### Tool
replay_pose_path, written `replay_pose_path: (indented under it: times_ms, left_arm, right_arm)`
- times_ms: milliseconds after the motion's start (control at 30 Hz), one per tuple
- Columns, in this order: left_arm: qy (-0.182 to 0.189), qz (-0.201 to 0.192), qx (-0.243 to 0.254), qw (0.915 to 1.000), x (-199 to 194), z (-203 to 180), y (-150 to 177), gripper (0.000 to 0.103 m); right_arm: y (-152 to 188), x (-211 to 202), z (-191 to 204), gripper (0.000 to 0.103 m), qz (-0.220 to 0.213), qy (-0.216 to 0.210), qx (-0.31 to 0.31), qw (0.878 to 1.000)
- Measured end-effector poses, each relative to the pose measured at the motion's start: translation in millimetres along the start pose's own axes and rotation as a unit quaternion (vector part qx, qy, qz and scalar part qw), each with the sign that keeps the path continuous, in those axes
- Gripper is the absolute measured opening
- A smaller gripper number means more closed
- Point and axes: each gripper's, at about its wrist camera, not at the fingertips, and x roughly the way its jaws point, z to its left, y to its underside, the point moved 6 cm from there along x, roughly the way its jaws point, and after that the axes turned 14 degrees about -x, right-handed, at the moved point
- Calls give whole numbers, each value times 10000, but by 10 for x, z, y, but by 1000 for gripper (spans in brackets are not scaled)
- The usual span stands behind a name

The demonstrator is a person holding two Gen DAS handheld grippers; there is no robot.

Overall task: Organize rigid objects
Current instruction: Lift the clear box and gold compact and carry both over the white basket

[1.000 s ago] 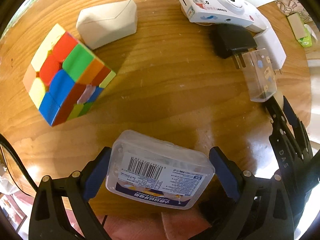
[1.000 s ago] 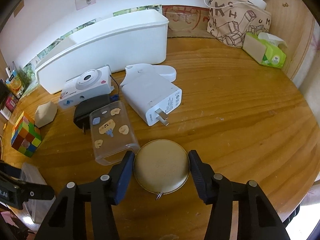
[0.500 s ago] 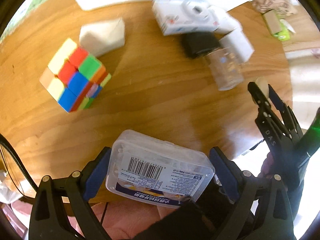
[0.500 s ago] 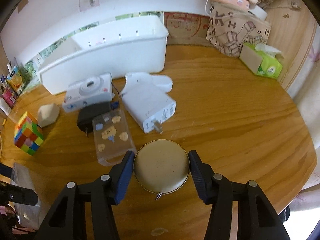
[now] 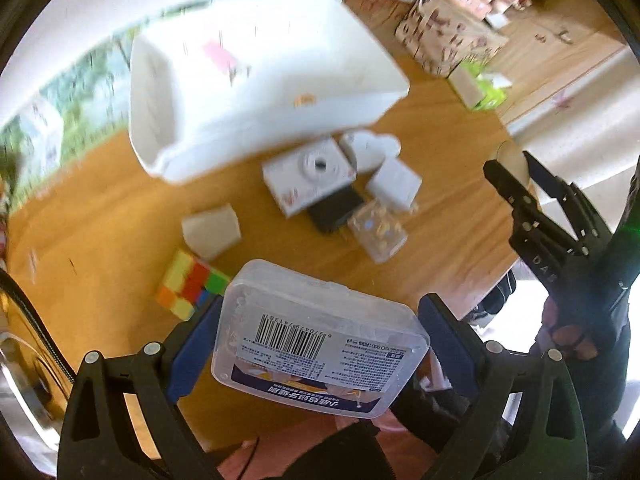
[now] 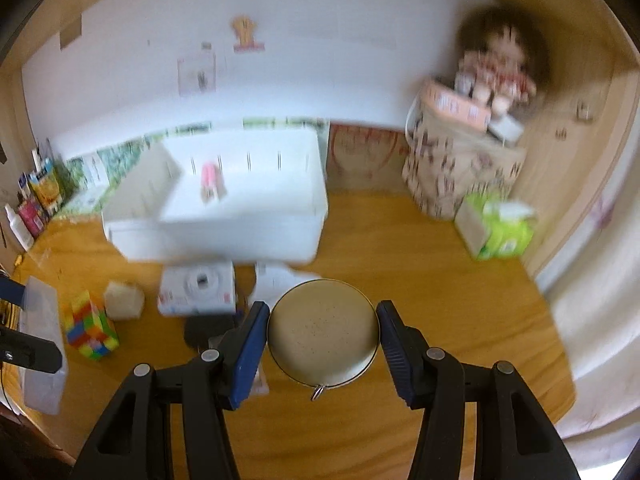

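Clear plastic box [image 5: 320, 340], long axis crosswise, clamped in left tool [image 5: 320, 350]; right tool [image 6: 322, 336] clamps round tin [image 6: 323, 338].

multicoloured cube [image 5: 191, 288], white bin [image 5: 256, 84], clear barcode-labelled box [image 5: 320, 340], beige round tin [image 6: 323, 343]

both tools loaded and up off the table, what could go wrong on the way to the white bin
The clear plastic box sits skewed in the left tool, pinched at its ends; it could twist out. The round tin in the right tool is pinched only at its curved rim and may slip. The white bin already holds a pink item.
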Motion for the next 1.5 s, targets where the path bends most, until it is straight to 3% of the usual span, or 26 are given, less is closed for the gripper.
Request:
replay_pose_path:
  times_ms: [300,667,1033,1200,1400,1500]
  left_arm:
    - [-90,-923,225,9954,-523,-114,-495,97]
    - [-89,-2065,296,9779,-976,-39,-929,97]
    - [-74,-3355,552,9404,-1032,4,-1167,97]
    - [-346,-4042,811,9104,-910,38,-1272,97]
    - [-172,-4460,797,8913,-585,160,-1355,97]
    - [-338,-4545,664,8876,-374,273,-1371,97]
  right_arm:
    - [-768,-297,-21,55,-635,124,-331,9974]
    - [-1406,-455,96,55,-1237,85,-452,9913]
    - [-1718,-308,247,56,-1632,-153,-405,9856]
    - [-1799,-44,356,56,-1622,-369,-474,9849]
    - [-1810,424,410,56,-1462,-752,-331,9858]
    - [-1750,674,428,56,-1317,-868,-225,9872]
